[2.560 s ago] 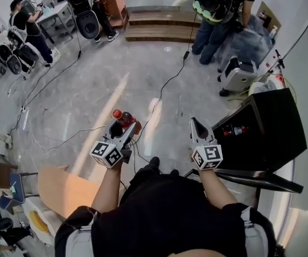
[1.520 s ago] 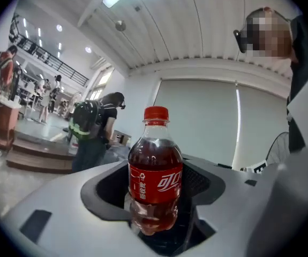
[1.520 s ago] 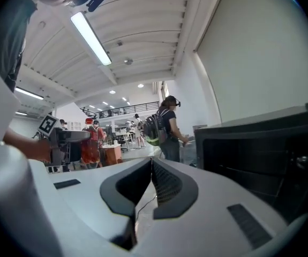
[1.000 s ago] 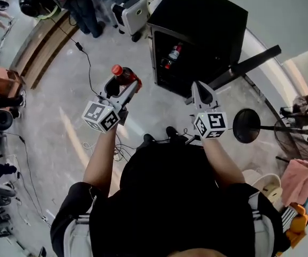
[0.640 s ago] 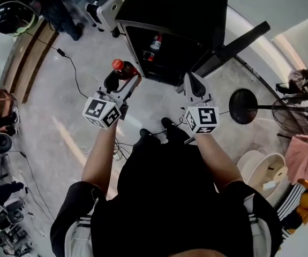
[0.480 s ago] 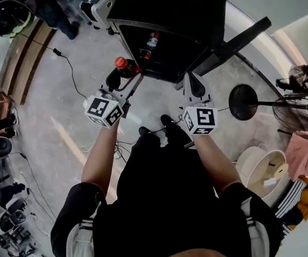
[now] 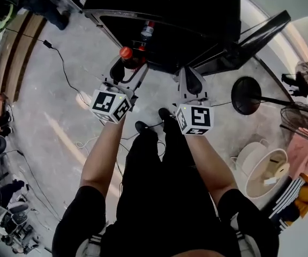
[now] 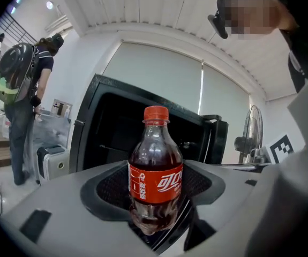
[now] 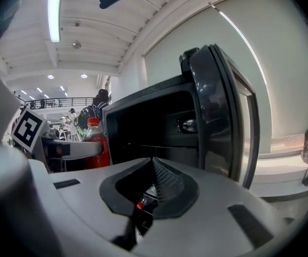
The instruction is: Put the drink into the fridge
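A cola bottle [image 7: 126, 55] with a red cap and red label [image 8: 155, 182] stands upright between the jaws of my left gripper [image 7: 128, 67], which is shut on its lower body. The black fridge [image 7: 167, 15] stands open right ahead, its door [image 7: 250, 36] swung out to the right. Another bottle [image 7: 146, 30] lies on a shelf inside. My right gripper [image 7: 188, 74] is level with the left one, just in front of the opening, its jaws shut with nothing held. In the right gripper view the dark interior [image 9: 154, 127] and the door [image 9: 220, 106] fill the middle.
A fan's round black base [image 7: 246, 95] stands on the floor to the right of the door. A cable [image 7: 62, 63] runs over the grey floor at left. A white tub [image 7: 261, 170] sits at lower right. A person with a backpack [image 8: 22, 84] stands left of the fridge.
The fridge has come closer and now sits right in front of both grippers. The left gripper still carries the cola bottle, now at the opening's edge. The right gripper stays shut.
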{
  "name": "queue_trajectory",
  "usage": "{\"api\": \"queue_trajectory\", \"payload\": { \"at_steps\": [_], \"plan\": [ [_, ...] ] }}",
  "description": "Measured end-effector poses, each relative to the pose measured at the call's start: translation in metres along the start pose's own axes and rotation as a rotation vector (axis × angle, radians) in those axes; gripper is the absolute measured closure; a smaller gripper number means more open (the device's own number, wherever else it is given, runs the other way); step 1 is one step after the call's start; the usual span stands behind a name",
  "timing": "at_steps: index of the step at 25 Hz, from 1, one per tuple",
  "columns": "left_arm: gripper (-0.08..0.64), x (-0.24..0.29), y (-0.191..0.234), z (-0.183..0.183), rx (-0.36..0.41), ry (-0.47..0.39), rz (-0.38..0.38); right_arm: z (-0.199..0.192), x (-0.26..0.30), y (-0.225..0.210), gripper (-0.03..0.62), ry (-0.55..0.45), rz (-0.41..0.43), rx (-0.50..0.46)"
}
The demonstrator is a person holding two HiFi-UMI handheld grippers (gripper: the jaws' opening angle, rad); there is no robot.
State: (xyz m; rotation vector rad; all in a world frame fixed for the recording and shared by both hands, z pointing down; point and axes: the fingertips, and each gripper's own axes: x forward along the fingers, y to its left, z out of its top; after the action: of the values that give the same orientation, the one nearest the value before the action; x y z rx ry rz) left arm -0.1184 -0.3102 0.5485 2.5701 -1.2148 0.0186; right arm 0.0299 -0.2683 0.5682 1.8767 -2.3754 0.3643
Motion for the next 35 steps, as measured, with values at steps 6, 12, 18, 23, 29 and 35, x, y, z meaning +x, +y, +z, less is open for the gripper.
{"api": "queue_trajectory", "payload": {
  "at_steps": [6,12,18,23,29,35],
  "plan": [
    [0.249,0.038,0.022,-0.041,0.009,0.024,0.048,-0.03,0.034,-0.014,0.571,0.002,0.009,0.02],
    [0.249,0.07,0.048,-0.073,0.024,0.021,0.095,-0.044,0.075,-0.02,0.571,-0.017,0.033,0.024],
    [0.249,0.105,0.065,-0.093,0.057,-0.001,0.112,-0.067,0.106,-0.025,0.571,0.016,0.039,0.07],
    [0.249,0.134,0.075,-0.106,0.077,0.002,0.125,-0.086,0.123,-0.031,0.571,0.038,-0.003,0.074],
    [0.249,0.155,0.081,-0.107,0.106,0.0,0.16,-0.093,0.131,-0.044,0.572,0.049,-0.032,0.053],
    [0.25,0.17,0.093,-0.115,0.176,-0.013,0.18,-0.099,0.137,-0.043,0.572,0.041,0.001,0.022]
  ]
}}
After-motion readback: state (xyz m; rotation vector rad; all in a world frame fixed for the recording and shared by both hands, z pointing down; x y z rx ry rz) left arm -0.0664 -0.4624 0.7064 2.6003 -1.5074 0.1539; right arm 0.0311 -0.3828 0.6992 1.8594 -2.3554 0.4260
